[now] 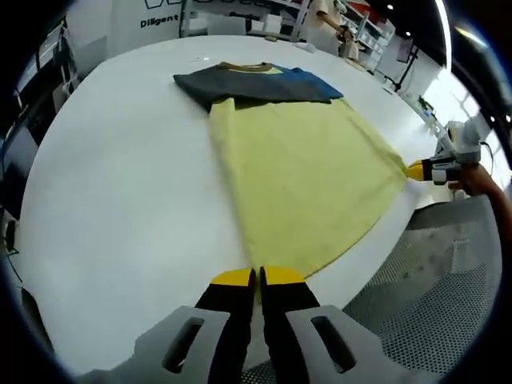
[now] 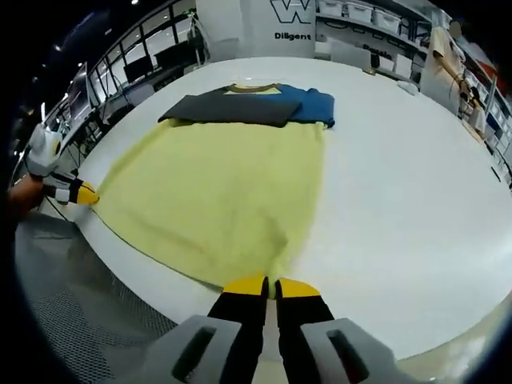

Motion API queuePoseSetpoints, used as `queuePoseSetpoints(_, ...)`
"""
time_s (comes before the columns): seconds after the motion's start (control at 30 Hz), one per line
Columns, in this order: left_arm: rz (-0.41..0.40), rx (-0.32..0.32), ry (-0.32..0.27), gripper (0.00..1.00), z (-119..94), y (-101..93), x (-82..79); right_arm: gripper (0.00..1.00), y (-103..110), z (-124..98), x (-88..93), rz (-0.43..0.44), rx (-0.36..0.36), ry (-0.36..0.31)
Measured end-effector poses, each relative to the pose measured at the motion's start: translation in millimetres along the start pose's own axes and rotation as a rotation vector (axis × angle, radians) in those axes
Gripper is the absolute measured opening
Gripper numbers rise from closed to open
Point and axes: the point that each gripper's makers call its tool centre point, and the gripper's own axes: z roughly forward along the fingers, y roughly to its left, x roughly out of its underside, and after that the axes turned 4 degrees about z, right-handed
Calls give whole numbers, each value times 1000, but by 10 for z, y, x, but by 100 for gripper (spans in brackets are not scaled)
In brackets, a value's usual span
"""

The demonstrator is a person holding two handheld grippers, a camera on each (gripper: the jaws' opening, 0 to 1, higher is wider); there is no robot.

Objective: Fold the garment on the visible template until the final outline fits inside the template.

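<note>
A broad white table (image 1: 120, 200) spreads ahead of both grippers, in a bright hall with shelving and lettered walls behind, and grey perforated flooring (image 2: 72, 312) beneath its near edge. On it the yellow cloth garment (image 1: 304, 176) lies flat, its dark grey and blue folded sleeves (image 2: 240, 106) at the far end. The left gripper (image 1: 256, 278) pinches one hem corner with jaws closed; the right gripper (image 2: 268, 286) clamps the other corner likewise.

Both sleeves (image 2: 240, 109) fold over the garment's (image 2: 224, 184) upper part, hiding it. The wall lettering (image 2: 293, 35) beyond the bench (image 2: 400, 184) is cut off.
</note>
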Motion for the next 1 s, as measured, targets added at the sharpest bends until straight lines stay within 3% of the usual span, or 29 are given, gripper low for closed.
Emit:
queuePoseSetpoints(0.23,-16,-37,27,0,-168,283,158,0,310,13,-4,-60,-87,38)
queuePoseSetpoints(0.37,-40,-36,74,0,-207,361,323,0,382,-14,50,-81,-112,76)
queuePoseSetpoints(0.43,-32,-28,73,0,-197,340,327,0,368,-28,97,-92,-104,103)
queuePoseSetpoints(0.47,-20,-22,73,0,-194,307,312,0,290,-38,133,-112,-66,124)
queuePoseSetpoints(0.6,-25,7,12,16,-178,215,189,0,236,-44,177,-125,-40,139)
queuePoseSetpoints(0.7,-23,11,18,20,-179,189,186,0,221,-35,199,-154,-18,150)
queuePoseSetpoints(0.93,20,23,59,0,-139,72,260,0,226,-46,195,-152,-27,151)
queuePoseSetpoints(1.0,17,29,65,0,-150,60,272,0,229,-46,202,-154,-30,152)
